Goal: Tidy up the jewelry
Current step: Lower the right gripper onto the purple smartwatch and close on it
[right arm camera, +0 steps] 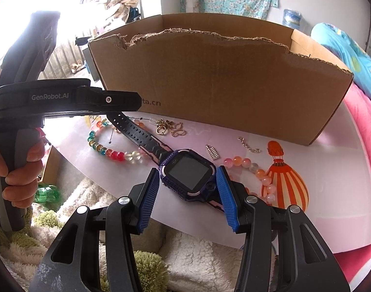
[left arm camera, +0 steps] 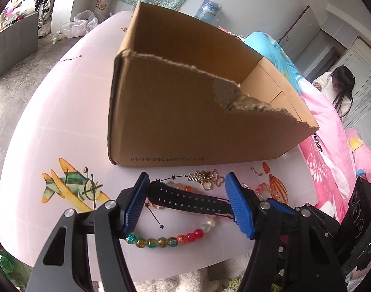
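A purple smartwatch (right arm camera: 188,175) lies on the pink-white table (right arm camera: 331,170), just in front of a torn cardboard box (right arm camera: 222,85). My right gripper (right arm camera: 187,170) is shut on the watch body, with a blue pad against each side. The black strap (left arm camera: 190,200) runs left across my left gripper (left arm camera: 187,176). Those jaws are open, the strap tip is by the left pad and the strap passes under the right finger. A multi-coloured bead bracelet (left arm camera: 161,242) lies under the strap. Gold charms (left arm camera: 205,180) and an orange bead bracelet (right arm camera: 246,163) lie close by.
The box (left arm camera: 173,112) stands directly behind the jewelry, open at the top. A small chain (right arm camera: 248,144) and a silver charm (right arm camera: 212,152) lie near the box. Pink bedding (left arm camera: 331,146) borders the table's right side, where a person (left arm camera: 338,87) sits. A fluffy blanket (right arm camera: 197,255) lies below the near edge.
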Motion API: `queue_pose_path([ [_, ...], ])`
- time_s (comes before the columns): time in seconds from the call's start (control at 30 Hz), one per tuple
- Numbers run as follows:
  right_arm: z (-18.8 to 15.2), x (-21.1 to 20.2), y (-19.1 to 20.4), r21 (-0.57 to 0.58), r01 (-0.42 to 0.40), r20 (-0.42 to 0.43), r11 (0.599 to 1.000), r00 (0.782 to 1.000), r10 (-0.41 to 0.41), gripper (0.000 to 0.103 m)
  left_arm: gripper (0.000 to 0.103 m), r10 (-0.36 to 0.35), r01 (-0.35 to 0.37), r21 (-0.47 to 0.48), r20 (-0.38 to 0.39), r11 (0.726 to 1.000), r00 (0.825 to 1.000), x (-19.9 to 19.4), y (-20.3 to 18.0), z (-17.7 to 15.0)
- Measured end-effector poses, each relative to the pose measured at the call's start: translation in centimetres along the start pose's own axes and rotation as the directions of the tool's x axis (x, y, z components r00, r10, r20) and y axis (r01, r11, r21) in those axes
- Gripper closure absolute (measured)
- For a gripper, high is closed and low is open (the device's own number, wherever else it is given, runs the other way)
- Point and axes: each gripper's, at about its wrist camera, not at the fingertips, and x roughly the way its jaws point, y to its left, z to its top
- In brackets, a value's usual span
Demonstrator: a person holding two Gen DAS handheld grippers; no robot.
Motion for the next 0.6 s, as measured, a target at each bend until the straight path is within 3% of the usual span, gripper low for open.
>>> queue_pose_path([
  [0.1,0.1,0.0,-0.3,0.014,-0.004,-0.006,1.0,1.0,0.004,0.057,0.043,-0.008,0.008,-0.003,-0.004,1.0,1.0,-0.2,-0.1,-0.2],
  [0.2,0.0,-0.1,-0.3,0.016,-0.003,-0.006,1.0,1.0,0.003,0.057,0.052,-0.013,0.013,0.006,0.009,1.0,1.0,-0.6,-0.5,-0.3],
  [0.43,0.3,-0.2,-0.4,0.024,-0.004,-0.003,1.0,1.0,0.005,0.057,0.098,0.116,-0.118,0.077,0.035,0.99,0.993,-0.8,-0.8,-0.4],
  [0.6,0.2,-2.5,-2.5,0.095,-0.045,0.048,0.994,0.998,0.041,0.057,0.101,0.151,-0.156,0.098,0.058,0.983,0.987,-1.1,-0.9,-0.5],
])
